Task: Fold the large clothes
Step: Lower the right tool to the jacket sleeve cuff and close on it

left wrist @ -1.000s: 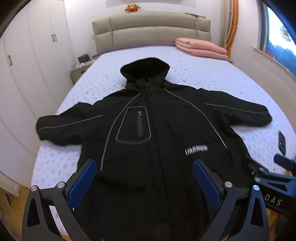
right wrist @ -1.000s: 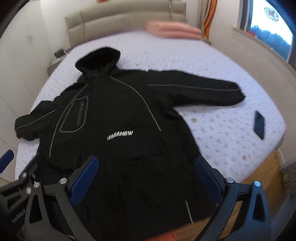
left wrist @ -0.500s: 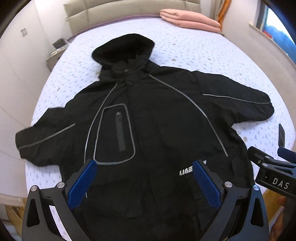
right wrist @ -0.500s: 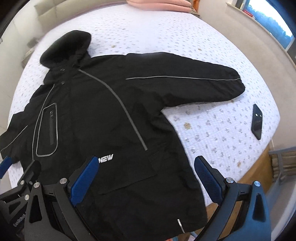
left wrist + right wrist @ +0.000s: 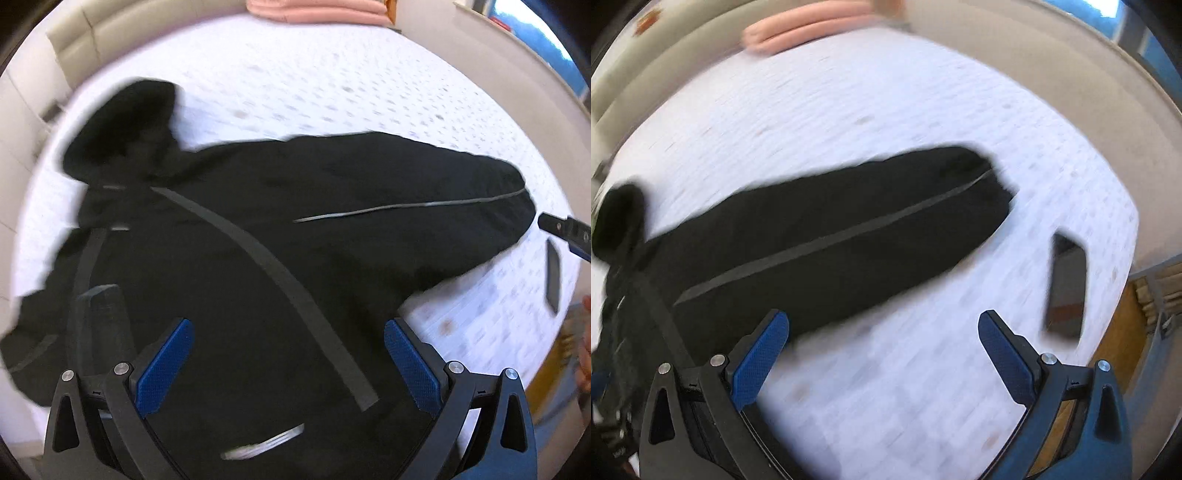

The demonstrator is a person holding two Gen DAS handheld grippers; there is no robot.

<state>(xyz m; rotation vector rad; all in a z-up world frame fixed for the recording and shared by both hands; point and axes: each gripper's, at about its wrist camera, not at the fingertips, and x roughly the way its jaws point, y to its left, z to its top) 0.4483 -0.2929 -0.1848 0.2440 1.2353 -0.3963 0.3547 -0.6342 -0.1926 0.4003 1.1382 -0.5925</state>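
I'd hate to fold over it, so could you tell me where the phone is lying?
The phone lies on the bedspread near the bed's right edge, just beyond the jacket's outstretched sleeve cuff.

Matt black cloth jacket [image 5: 258, 229] lies on a speckled cloth bedsheet [image 5: 332, 85]; glossy phone [image 5: 1067, 284].

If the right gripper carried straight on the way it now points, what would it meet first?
Probably the bare bed sheet: the open right gripper frames it, with the black jacket's sleeve just beyond and a phone off to the right. Blur makes depth uncertain.
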